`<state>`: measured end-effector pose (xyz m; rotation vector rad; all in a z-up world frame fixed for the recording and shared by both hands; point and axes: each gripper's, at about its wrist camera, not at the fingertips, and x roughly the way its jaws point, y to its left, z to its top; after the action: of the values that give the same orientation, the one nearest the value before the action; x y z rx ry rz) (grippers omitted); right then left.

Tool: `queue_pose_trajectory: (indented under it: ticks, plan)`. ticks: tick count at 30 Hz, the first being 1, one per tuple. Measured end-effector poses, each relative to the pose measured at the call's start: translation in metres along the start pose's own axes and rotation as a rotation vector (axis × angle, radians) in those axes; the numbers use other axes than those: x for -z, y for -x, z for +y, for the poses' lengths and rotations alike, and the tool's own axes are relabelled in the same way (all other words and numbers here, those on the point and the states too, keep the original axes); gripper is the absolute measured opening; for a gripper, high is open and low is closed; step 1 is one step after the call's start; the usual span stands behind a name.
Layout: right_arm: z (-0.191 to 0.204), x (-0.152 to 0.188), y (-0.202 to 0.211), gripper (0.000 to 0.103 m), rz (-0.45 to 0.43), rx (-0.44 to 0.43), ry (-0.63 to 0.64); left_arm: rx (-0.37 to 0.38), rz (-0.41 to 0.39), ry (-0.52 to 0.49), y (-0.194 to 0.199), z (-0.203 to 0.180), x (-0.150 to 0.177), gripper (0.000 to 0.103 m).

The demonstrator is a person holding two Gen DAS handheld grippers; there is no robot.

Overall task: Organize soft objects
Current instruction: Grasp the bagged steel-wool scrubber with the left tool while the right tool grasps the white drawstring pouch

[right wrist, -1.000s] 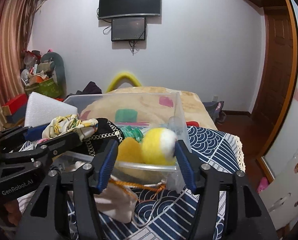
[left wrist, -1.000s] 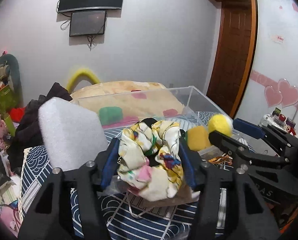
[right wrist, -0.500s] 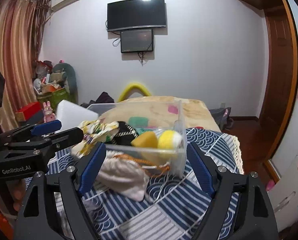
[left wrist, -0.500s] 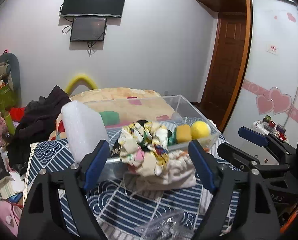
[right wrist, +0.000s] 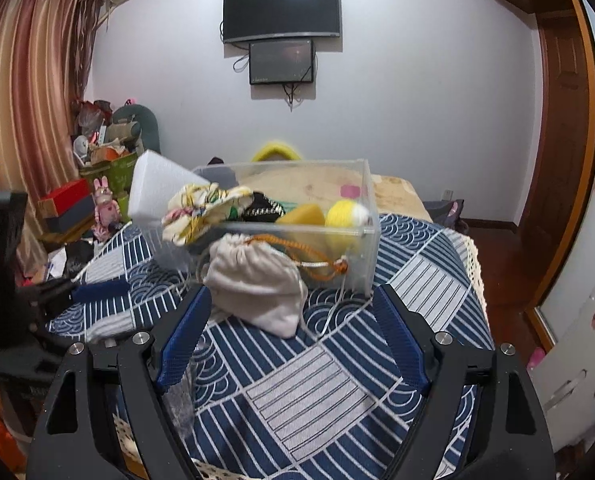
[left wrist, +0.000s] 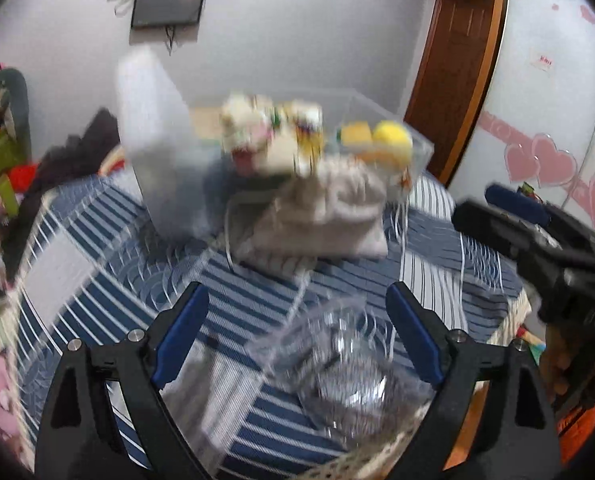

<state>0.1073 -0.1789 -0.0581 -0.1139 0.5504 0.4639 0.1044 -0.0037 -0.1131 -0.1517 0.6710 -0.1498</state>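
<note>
No text, brand or number can be read in either view. In the left wrist view, a small white sticker [left wrist: 542, 61] with red marks sits on the pale wardrobe door [left wrist: 553, 92] at the upper right, but blur makes its characters illegible. In the right wrist view, the small wall screen [right wrist: 281, 61] at upper centre shows only a faint unreadable line along its lower left edge.

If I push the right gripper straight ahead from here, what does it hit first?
Most likely the white drawstring pouch, lying on the tablecloth ahead of the open right gripper. The clear box sits right behind it. Depth is hard to judge through the fisheye.
</note>
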Motion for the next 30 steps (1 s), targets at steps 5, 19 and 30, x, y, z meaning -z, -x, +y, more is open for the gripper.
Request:
queue_pose_trajectory:
  ticks: [5, 19, 30]
  plan:
    - [0.005, 0.008, -0.010, 0.081, 0.039, -0.012, -0.001, 0.028, 0.093, 0.025, -0.014, 0.001, 0.026, 0.091]
    - [0.009, 0.013, -0.022, 0.081, 0.083, -0.039, -0.005, 0.053, 0.037, -0.048, 0.002, -0.014, 0.046, 0.027]
    - [0.022, -0.005, -0.063, 0.081, 0.137, -0.072, 0.009, -0.036, -0.061, 0.020, 0.030, 0.026, 0.021, 0.023]
